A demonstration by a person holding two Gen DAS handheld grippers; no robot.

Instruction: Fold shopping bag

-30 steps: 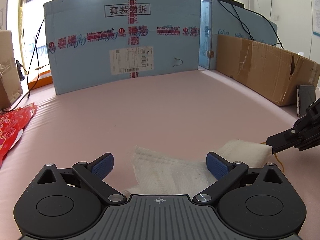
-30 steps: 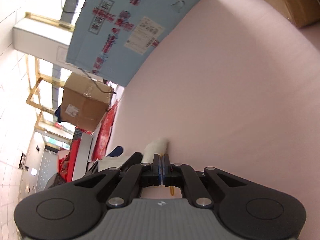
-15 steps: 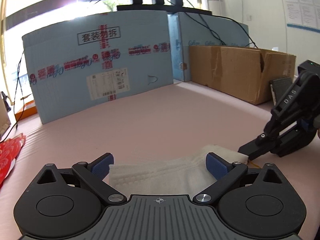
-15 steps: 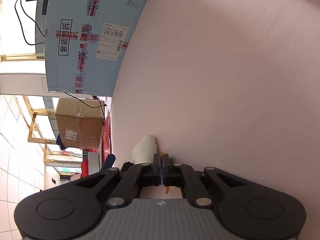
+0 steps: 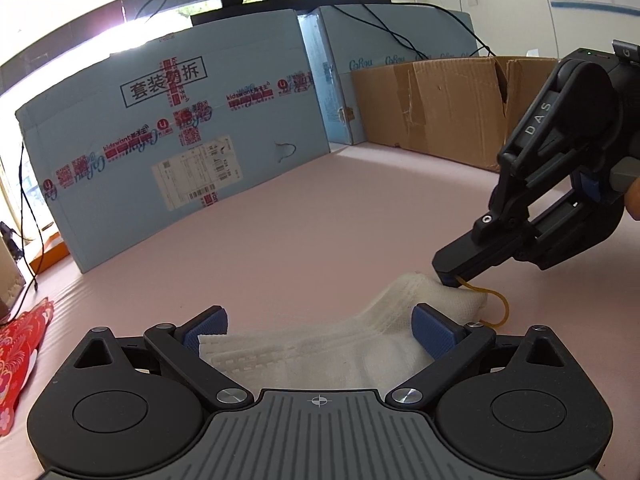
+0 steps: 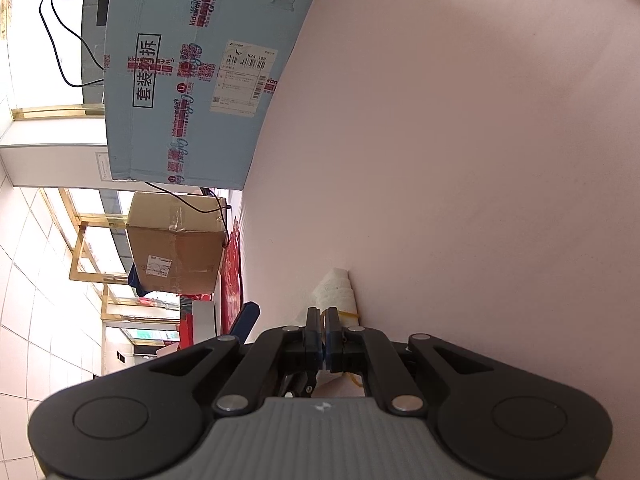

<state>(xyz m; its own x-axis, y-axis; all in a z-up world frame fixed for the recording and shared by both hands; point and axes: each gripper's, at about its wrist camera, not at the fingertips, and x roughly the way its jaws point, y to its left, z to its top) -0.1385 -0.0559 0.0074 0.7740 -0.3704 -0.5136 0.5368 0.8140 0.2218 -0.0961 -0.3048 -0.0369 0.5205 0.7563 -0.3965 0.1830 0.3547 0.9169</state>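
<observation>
I've got the right gripper point(image 5: 450, 278) clamped on the yellow rubber band point(image 5: 494, 304) at the rolled shopping bag point(image 5: 320, 344) end on the pink mat point(image 5: 320, 220), left gripper point(image 5: 320, 330) open astride (steadying, I'd guess).

A pink table point(image 5: 360, 216) is carrying everything. A white bag point(image 5: 320, 348), rolled and lumpy, is lying on its near part with a yellow loop point(image 5: 498, 308) trailing beside it. A blue box point(image 5: 180, 140) and a brown box point(image 5: 432, 108) are standing along the far edge, and a red cloth point(image 5: 20, 344) is lying at the left edge.
</observation>
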